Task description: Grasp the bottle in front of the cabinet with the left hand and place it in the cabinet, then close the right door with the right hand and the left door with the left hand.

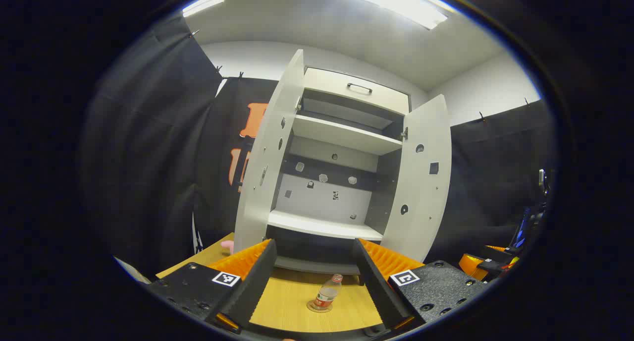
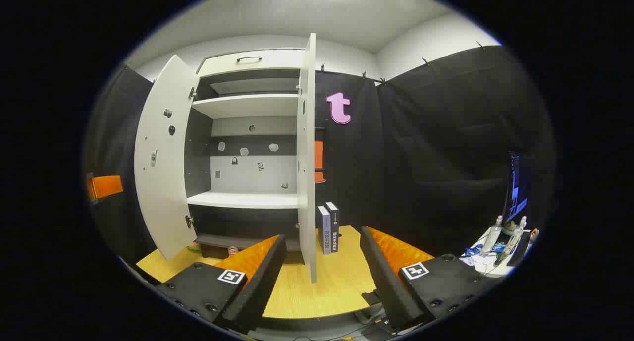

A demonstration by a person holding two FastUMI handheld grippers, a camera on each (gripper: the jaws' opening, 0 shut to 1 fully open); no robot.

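One bottle (image 1: 327, 293) stood upright on the bench (image 1: 292, 301), long axis vertical, red cap up, in front of the cabinet (image 1: 337, 182) and apart from it. In the left gripper view, the left gripper (image 1: 314, 286) was spread wide and held nothing; the bottle lay between its two fingers but farther off, touching neither. In the right gripper view, the right gripper (image 2: 322, 271) was likewise wide and empty, facing the edge of the right door (image 2: 308, 157). Both doors, including the left door (image 2: 166, 157), stood open. Two books (image 2: 329, 228) stood upright on the bench beside the right door.
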